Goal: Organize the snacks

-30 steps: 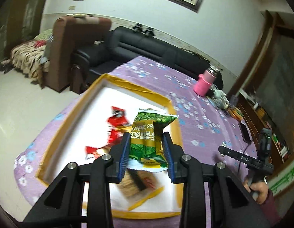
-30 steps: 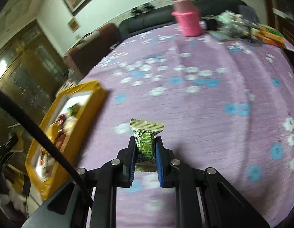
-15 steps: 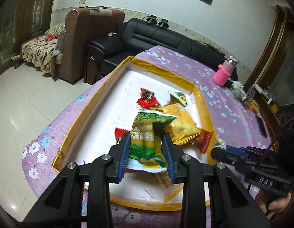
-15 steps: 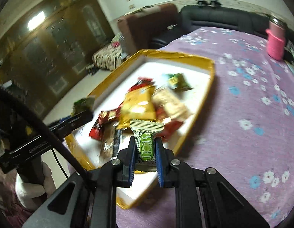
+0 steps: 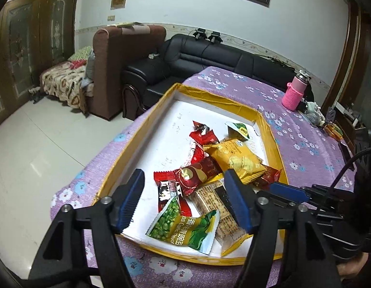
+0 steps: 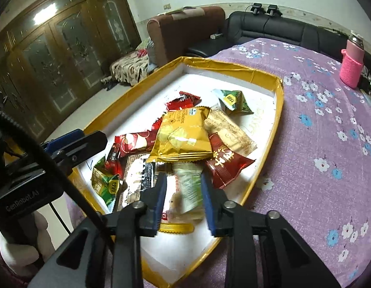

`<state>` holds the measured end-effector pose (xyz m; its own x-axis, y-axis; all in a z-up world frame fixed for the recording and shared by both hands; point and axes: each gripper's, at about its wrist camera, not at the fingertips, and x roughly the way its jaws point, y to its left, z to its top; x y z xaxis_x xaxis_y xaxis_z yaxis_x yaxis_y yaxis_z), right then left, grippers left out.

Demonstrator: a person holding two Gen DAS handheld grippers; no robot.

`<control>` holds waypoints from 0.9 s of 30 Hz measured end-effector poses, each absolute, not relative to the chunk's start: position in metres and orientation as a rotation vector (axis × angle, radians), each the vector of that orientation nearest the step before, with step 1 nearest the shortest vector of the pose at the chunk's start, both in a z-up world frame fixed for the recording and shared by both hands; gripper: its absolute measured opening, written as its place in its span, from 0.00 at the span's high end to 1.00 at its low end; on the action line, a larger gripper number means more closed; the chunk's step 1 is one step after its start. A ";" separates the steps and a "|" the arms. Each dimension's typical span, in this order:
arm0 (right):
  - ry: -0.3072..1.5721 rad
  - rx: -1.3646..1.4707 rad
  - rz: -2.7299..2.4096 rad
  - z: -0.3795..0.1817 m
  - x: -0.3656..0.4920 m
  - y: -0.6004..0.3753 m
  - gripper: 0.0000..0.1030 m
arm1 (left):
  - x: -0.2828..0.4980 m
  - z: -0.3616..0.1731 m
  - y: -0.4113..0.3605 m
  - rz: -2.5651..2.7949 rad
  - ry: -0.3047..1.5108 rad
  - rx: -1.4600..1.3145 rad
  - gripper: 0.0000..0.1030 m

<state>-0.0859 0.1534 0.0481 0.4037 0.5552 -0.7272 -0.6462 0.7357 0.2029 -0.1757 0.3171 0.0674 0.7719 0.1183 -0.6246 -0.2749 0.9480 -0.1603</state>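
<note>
- Left gripper (image 5: 184,198) spread wide, holding nothing; green pea bag (image 5: 185,228) lies in yellow tray (image 5: 147,120) near front edge.
- Right gripper (image 6: 183,198) apart too; pale green candy (image 6: 190,189) blurred between pads, prob. dropping.
- Risk: candy could bounce off the pile, out over the rim.

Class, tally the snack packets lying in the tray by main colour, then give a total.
Red packets: 5
Green packets: 3
Yellow packets: 1
Beige packets: 2
Total: 11, as far as the overlapping pile shows.
</note>
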 end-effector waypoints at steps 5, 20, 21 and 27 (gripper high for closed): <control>0.845 -0.074 0.761 0.057 -0.098 0.142 0.70 | -0.177 0.074 0.311 0.239 0.646 -0.227 0.21; 0.679 -0.064 0.706 0.083 -0.139 0.105 0.59 | -0.182 0.088 0.281 0.340 0.663 -0.145 0.12; 0.673 -0.059 0.704 0.084 -0.140 0.103 0.59 | -0.182 0.090 0.277 0.343 0.661 -0.135 0.11; 0.634 -0.022 0.682 0.091 -0.146 0.083 0.55 | -0.188 0.100 0.258 0.346 0.635 -0.087 0.09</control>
<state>-0.1465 0.0827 0.0908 0.5968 0.5809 -0.5536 -0.5938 0.7837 0.1821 -0.1876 0.2584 0.0995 0.7499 0.2898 -0.5946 -0.3429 0.9391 0.0253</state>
